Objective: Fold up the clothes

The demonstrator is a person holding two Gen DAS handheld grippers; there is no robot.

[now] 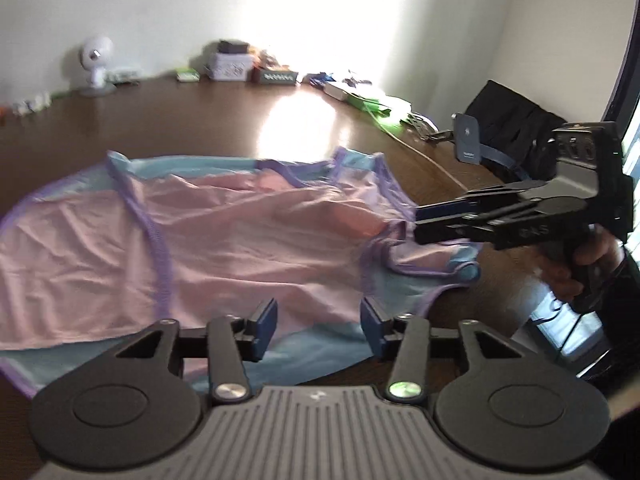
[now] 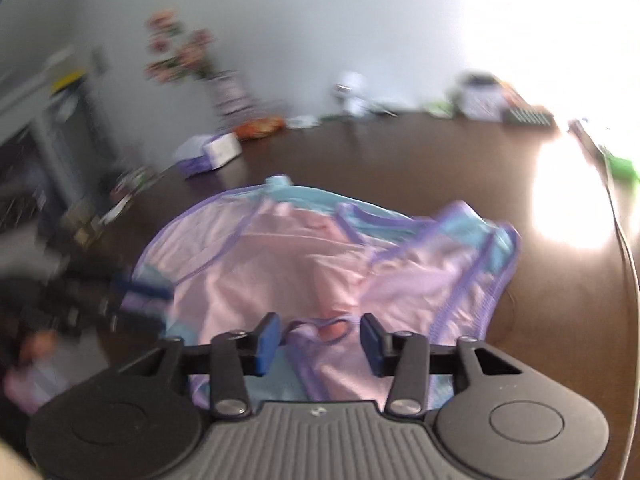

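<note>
Pink garment (image 1: 224, 248) with purple trim and light-blue panels lies spread and wrinkled on dark brown wooden table (image 1: 200, 120), long axis running left-right in the left wrist view, straps toward the right end. Left gripper (image 1: 319, 328) jaws apart, hovering over the near blue hem, nothing held. Right gripper (image 2: 319, 338) jaws apart too, over a purple strap loop (image 2: 320, 330), not clamped. White box (image 1: 230, 65) at the table's far edge; contents too blurred to tell. Small white fan (image 1: 96, 62) near it.
</note>
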